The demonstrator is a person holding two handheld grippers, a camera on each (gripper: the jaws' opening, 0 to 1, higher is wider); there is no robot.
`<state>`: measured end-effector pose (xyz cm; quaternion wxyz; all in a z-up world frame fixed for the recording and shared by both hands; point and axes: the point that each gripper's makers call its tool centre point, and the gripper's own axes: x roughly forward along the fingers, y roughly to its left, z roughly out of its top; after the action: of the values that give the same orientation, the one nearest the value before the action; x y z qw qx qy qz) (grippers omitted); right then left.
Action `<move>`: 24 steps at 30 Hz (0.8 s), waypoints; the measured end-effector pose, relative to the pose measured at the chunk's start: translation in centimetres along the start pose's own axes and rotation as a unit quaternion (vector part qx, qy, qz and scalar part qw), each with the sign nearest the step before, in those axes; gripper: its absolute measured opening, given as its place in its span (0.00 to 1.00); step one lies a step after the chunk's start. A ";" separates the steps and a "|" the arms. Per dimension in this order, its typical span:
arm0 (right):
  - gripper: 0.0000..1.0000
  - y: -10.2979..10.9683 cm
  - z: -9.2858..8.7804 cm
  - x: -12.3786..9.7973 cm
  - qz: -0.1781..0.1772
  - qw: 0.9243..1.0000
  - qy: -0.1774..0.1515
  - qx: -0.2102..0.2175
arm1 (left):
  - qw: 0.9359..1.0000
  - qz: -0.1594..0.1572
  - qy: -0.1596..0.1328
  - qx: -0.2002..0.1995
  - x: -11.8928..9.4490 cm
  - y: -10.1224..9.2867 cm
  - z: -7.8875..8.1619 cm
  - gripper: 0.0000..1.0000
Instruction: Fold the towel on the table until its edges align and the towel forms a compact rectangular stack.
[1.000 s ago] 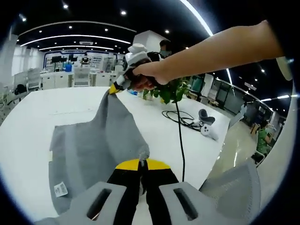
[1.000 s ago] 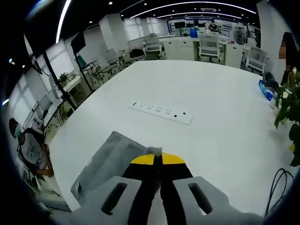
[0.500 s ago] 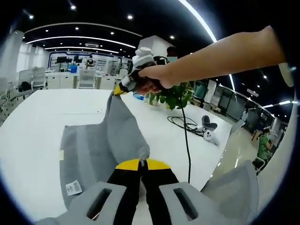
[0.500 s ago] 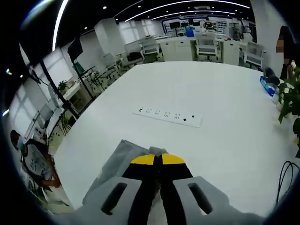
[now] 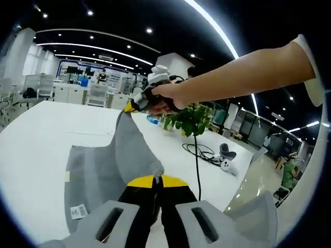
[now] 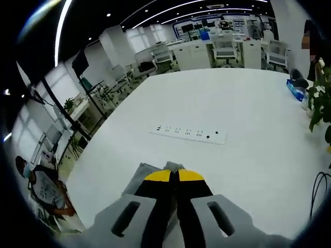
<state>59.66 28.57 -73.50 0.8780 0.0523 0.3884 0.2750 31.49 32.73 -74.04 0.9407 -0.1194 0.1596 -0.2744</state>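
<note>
A grey towel [image 5: 106, 168] lies partly on the white table [image 5: 36, 134], with a small white label near its lower left. In the left gripper view my left gripper [image 5: 157, 180] is shut on the towel's near corner. The right gripper [image 5: 129, 106], held by a person's hand, pinches the far corner and holds it up, so the cloth stretches between the two. In the right gripper view my right gripper [image 6: 173, 174] is shut on a grey towel corner [image 6: 150, 170], above the table [image 6: 222, 103].
A white power strip [image 6: 189, 134] lies on the table ahead of the right gripper. A green plant [image 5: 189, 108], a black cable [image 5: 199, 150] and a white controller [image 5: 226, 164] sit to the right. A blue box [image 6: 297, 90] is at the table's far side. A person [image 6: 49, 191] is beside the table.
Both grippers have lifted with the towel corners still held. Less of the towel shows under the right gripper, and the power strip has drawn closer in that view.
</note>
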 end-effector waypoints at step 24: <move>0.00 4.7 -0.7 5.7 0.010 0.999 0.021 -0.036 | 0.997 0.064 0.025 -0.025 -2.2 6.0 -2.8 0.03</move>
<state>60.23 35.39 -76.24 0.8679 0.0188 0.3964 0.2987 31.55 38.51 -77.96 0.9488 -0.1249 0.1976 -0.2126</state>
